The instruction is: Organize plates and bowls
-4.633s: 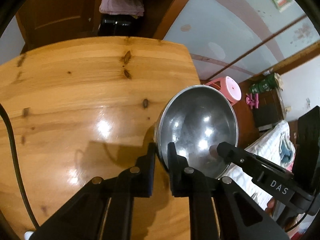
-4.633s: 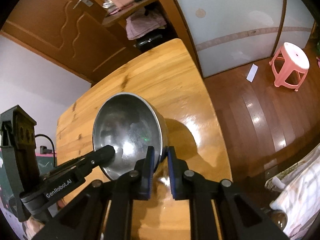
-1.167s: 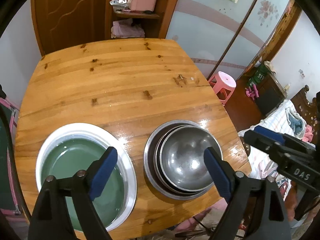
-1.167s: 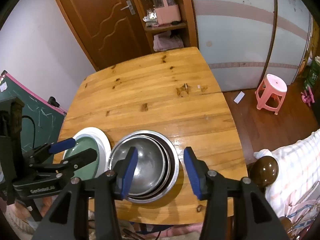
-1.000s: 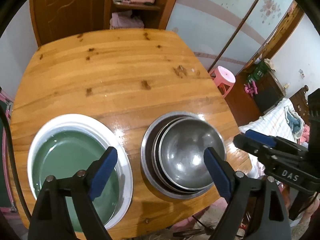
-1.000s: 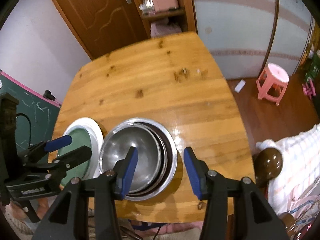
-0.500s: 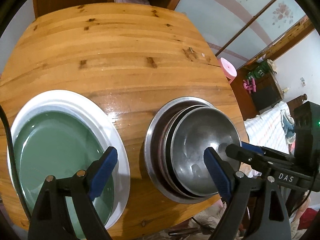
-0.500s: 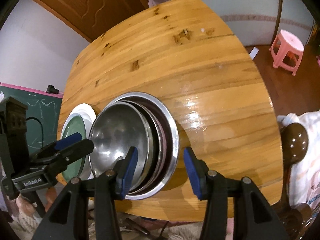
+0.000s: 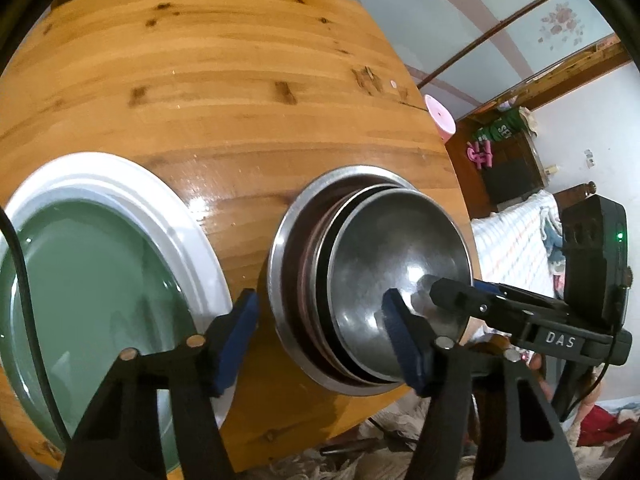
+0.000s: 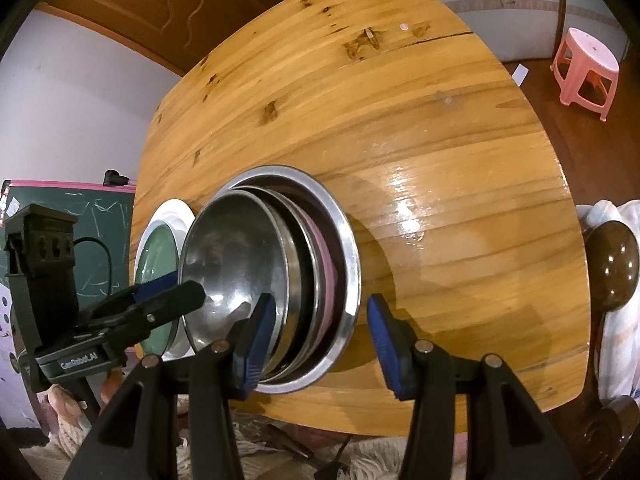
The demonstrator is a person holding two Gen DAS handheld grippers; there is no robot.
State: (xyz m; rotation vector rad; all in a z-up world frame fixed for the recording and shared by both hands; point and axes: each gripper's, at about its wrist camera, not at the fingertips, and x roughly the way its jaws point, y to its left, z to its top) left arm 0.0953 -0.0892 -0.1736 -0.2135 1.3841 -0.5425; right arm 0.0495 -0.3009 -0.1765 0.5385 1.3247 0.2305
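Your left gripper and right gripper, both closing yet gripping nothing, straddled the bowl stack's rims at the table's near edge.

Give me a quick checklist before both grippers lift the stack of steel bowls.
1. Left gripper straddles the bowl stack wall, one finger inside the top bowl: ok.
2. Right gripper straddles the opposite wall likewise: ok.
3. Pads pressing on the stack: not ok; both jaws have just been closing, but gaps show.
4. Stack fully on the table: ok, though near its edge.
5. Left gripper's outer finger clear of the green plate: cannot tell; they overlap in view.
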